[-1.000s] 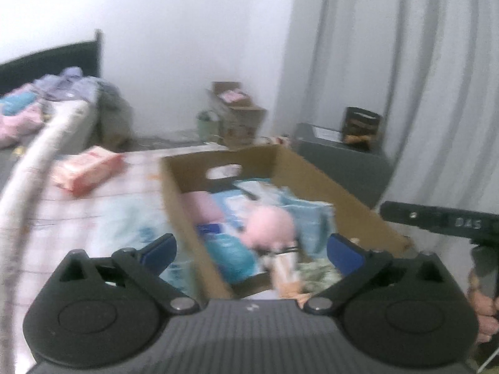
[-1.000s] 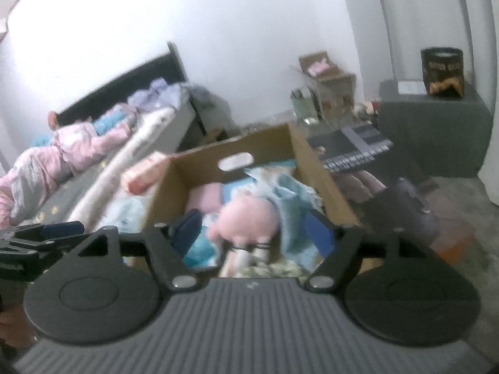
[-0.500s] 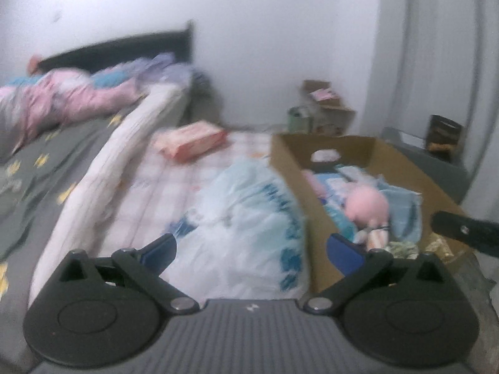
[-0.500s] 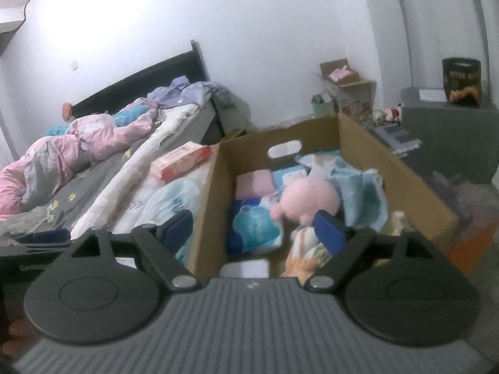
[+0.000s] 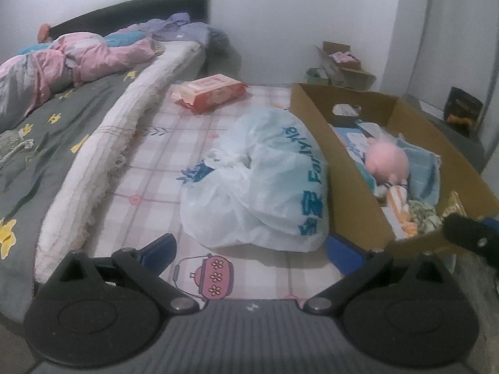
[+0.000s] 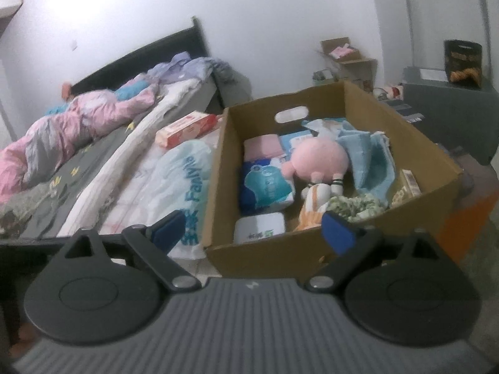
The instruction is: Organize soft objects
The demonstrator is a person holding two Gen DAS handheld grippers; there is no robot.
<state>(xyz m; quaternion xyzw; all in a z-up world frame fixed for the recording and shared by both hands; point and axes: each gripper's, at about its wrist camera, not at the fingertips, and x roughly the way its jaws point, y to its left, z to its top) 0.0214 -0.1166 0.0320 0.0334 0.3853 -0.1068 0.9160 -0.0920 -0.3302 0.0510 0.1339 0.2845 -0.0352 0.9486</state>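
Both grippers have swung left w/ nothing carried. A sec ago the left gripper (image 5: pixel 249 251) looked straight into the cardboard box (image 6: pixel 368 99); now it faces the white plastic bag (image 5: pixel 262 180) lying on the checked sheet (image 5: pixel 156 168), right up against the box's side. Its jaws are spread wide, nothing btwn them but bare sheet. The right gripper (image 6: pixel 254 229) sat close over the pink plush (image 6: pixel 318 159) before; it's pulled back, jaws opening wider, also empty, aimed at the box's near end. The plush, tissue packs (image 6: pixel 266 184) and blue cloth (image 6: pixel 371 159) lie in the box, apparently untouched. Red-and-white wipes pack (image 5: pixel 210 92) lies further up the sheet. Looks like the bag's the next soft item to go, prob. a two-handed lift.
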